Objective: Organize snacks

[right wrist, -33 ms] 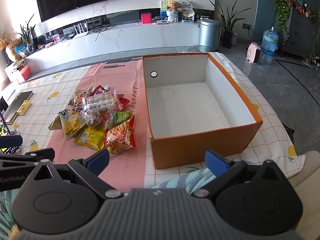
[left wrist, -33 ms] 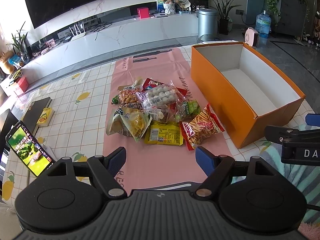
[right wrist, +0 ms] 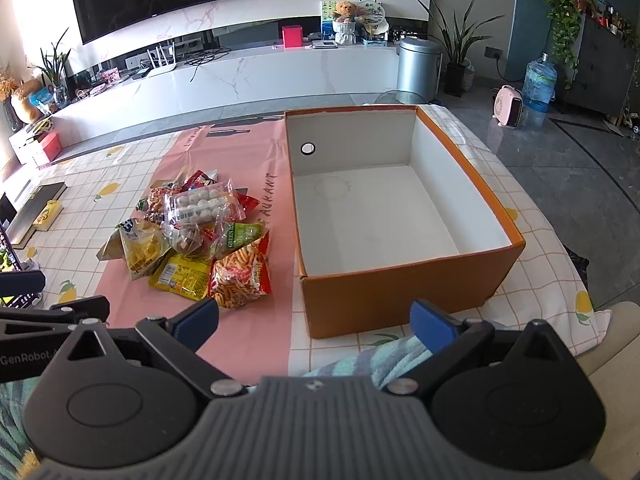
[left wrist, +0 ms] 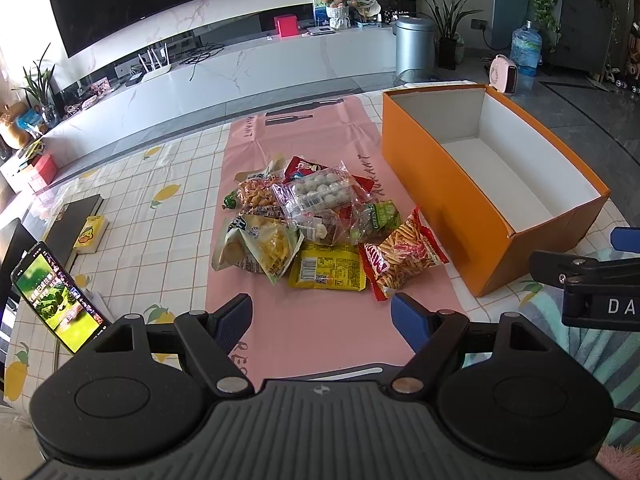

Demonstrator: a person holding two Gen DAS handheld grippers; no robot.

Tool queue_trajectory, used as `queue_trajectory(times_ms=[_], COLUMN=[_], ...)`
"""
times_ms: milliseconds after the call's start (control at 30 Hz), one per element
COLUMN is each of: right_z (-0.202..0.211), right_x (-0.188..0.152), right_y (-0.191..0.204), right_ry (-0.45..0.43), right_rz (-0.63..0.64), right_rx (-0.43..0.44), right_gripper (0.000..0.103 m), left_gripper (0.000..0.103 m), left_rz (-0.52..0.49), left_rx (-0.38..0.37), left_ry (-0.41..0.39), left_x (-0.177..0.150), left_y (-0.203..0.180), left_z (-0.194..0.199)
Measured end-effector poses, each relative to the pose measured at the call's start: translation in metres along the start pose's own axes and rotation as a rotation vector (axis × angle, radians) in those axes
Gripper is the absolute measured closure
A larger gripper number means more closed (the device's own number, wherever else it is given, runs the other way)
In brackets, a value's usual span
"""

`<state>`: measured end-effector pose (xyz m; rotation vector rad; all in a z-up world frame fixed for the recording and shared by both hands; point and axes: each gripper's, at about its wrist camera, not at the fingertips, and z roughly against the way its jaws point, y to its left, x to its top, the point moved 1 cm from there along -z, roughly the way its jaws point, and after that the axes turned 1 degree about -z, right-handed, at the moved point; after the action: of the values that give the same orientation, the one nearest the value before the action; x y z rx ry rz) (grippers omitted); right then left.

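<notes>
Pile: your snacks [left wrist: 320, 224] lie heaped on the pink mat [left wrist: 320, 328], mid-counter, just left of the box [left wrist: 472, 216]; none is in the box yet.
Box: orange, open top, white inside, nothing in it that you can see; its long side runs away from you, its near corner close to the counter edge.
Left fingers: your left gripper [left wrist: 322, 318] is spread wide, holding nothing, hanging over the near end of the mat.
Right fingers: your right gripper [right wrist: 314, 324] is also spread and holding nothing, low, facing the box's near wall.
Key relation: the pile lies straight ahead of your left fingers, and ahead and to the left of your right ones; the left is likely the nearer.
Nearest packets: the yellow pack [left wrist: 328, 272] lies flat, long axis crosswise to you; the red stick pack [left wrist: 404, 256] slants toward the box, one corner near its wall.
Axis note: closing across the yellow pack's short side looks the easier bite, in my judgement.
Room: open mat between fingers and pile; a narrow strip between pile and box.
Edges: the box wall stands tall, so you probably need to lift over its rim.
Clutter: phone [left wrist: 56, 296] on the left, well clear of the pile.
</notes>
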<state>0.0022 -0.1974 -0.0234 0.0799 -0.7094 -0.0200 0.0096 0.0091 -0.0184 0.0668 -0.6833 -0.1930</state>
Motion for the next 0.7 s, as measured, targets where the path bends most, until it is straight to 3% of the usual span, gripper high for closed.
queue_trajectory(times_ms=[700], right_z=[0.0002], right_x=[0.0019], right_y=[0.0008], right_ry=[0.000], right_rz=[-0.009], right_rx=[-0.008], right_gripper=[0.004], left_gripper=[0.010], left_rz=[0.000], left_rx=[-0.001], left_ry=[0.000], left_x=[0.0007], left_y=[-0.0001], left_z=[-0.0001])
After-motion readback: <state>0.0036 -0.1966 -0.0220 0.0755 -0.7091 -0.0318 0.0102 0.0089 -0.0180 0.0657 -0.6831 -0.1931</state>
